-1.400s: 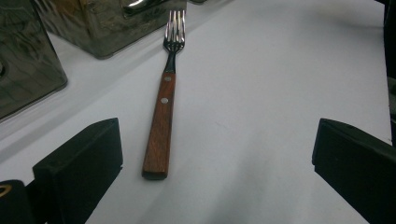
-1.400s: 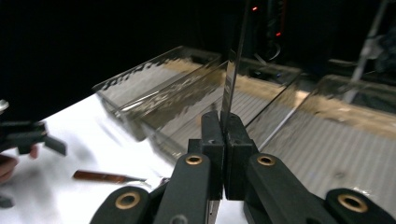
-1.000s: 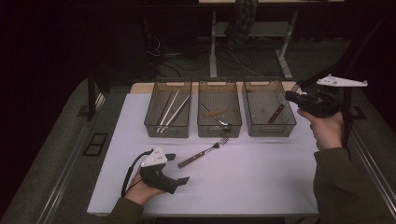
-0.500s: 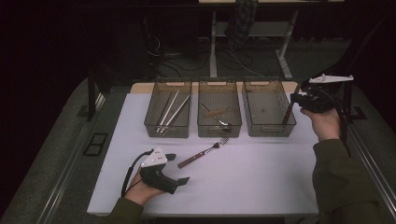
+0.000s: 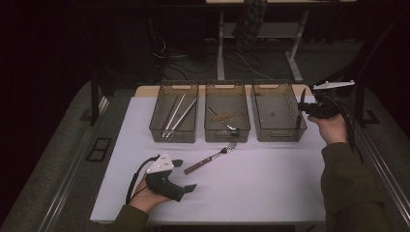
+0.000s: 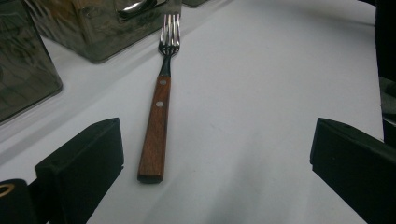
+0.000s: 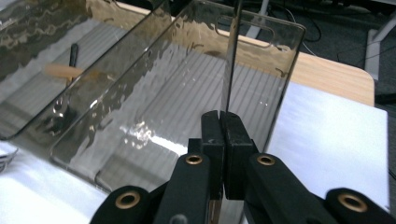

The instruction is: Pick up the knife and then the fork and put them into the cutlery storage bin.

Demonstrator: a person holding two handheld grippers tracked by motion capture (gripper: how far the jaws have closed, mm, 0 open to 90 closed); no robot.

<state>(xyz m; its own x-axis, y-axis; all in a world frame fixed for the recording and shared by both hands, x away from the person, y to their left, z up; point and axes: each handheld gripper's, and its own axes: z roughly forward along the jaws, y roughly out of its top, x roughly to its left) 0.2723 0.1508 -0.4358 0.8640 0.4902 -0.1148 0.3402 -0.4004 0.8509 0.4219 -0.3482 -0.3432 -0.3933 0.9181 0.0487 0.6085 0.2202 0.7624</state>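
A fork (image 5: 212, 158) with a wooden handle lies on the white table, tines toward the bins. In the left gripper view the fork (image 6: 156, 126) lies just ahead of the jaws, nearer the left one. My left gripper (image 5: 185, 175) rests on the table near the front edge, open, its jaws (image 6: 215, 149) wide apart and empty. My right gripper (image 5: 303, 108) hangs by the right wall of the right bin (image 5: 278, 135), shut on a thin knife (image 5: 301, 96). The blade (image 7: 229, 70) rises edge-on from the closed jaws of the right gripper (image 7: 223, 126).
Three clear bins stand in a row at the table's back. The left bin (image 5: 155, 126) holds long metal utensils; the middle bin (image 5: 227, 136) holds a spoon and a wooden-handled piece. The right bin's wall (image 7: 177, 93) is close in front of the right gripper. Bare tabletop lies around the fork.
My right hand has moved right and down, carrying the knife from over the right bin to beside its right wall. The left gripper and the fork have stayed put.
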